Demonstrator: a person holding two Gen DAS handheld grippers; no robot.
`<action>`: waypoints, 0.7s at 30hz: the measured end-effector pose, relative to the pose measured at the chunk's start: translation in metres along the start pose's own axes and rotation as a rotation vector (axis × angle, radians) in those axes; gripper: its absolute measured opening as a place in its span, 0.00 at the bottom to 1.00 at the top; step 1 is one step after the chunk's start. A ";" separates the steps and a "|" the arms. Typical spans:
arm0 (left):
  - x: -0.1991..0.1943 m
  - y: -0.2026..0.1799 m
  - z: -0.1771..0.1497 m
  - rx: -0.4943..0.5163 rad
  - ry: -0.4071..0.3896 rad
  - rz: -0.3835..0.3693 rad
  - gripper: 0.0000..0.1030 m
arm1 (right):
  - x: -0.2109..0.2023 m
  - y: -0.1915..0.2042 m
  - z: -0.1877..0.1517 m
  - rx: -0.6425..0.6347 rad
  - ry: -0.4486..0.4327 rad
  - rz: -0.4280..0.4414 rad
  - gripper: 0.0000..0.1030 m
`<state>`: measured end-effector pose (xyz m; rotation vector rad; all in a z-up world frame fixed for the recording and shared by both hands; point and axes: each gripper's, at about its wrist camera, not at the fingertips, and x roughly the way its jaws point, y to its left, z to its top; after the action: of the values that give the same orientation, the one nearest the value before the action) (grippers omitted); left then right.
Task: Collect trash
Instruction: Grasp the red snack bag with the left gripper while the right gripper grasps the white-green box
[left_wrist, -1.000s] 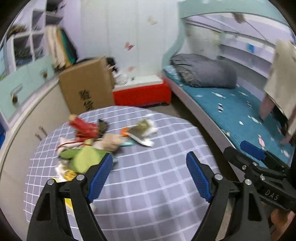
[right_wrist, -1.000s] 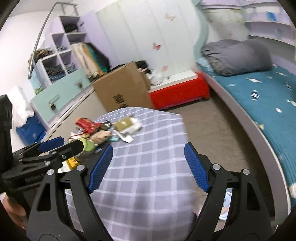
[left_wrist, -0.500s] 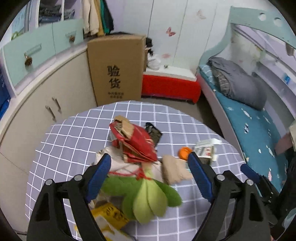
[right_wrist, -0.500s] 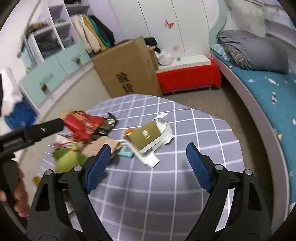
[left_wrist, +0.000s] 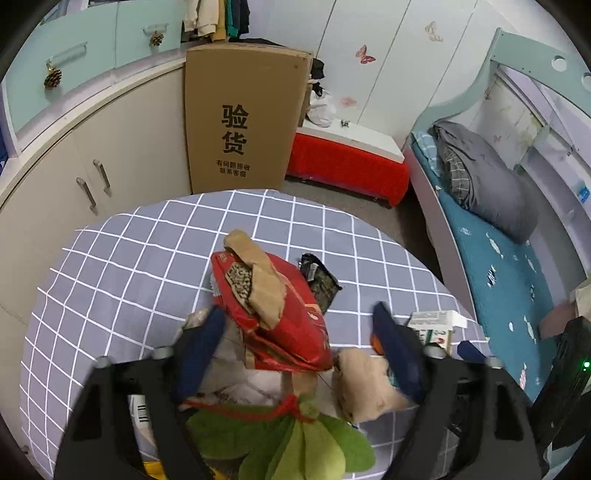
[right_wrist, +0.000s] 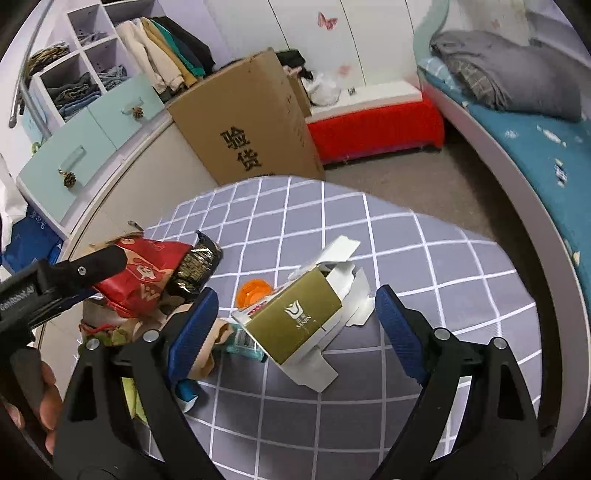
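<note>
Closing left gripper (left_wrist: 295, 332) straddles crumpled red bag (left_wrist: 280, 317), pads not yet pressing. Right gripper (right_wrist: 291, 317) opening, gold carton (right_wrist: 295, 317) between jaws, untouched.

Left gripper (left_wrist: 299, 350) angled down, its jaws closing; right gripper (right_wrist: 291, 317) spreading wide.

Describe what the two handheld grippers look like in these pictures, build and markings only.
Both the left gripper and the right gripper are black plastic, clamp-like frames with silver rivets and two fingers tipped with ribbed blue pads. Seen from the right wrist camera, the left one's side carries small white lettering, too small to read. No cables or sleeves show.
</note>
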<state>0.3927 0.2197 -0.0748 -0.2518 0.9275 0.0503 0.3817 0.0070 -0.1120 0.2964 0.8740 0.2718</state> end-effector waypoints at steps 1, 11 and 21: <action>0.001 0.002 0.000 -0.003 0.003 0.000 0.47 | 0.001 -0.001 0.000 0.002 0.003 0.008 0.83; -0.014 -0.003 -0.004 -0.006 -0.087 0.024 0.24 | -0.002 -0.008 -0.004 0.032 0.013 0.077 0.44; -0.069 -0.038 -0.017 0.097 -0.238 0.075 0.24 | -0.037 -0.012 -0.012 0.001 -0.027 0.106 0.20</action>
<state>0.3438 0.1830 -0.0216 -0.1181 0.7004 0.1019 0.3511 -0.0152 -0.0973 0.3475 0.8329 0.3646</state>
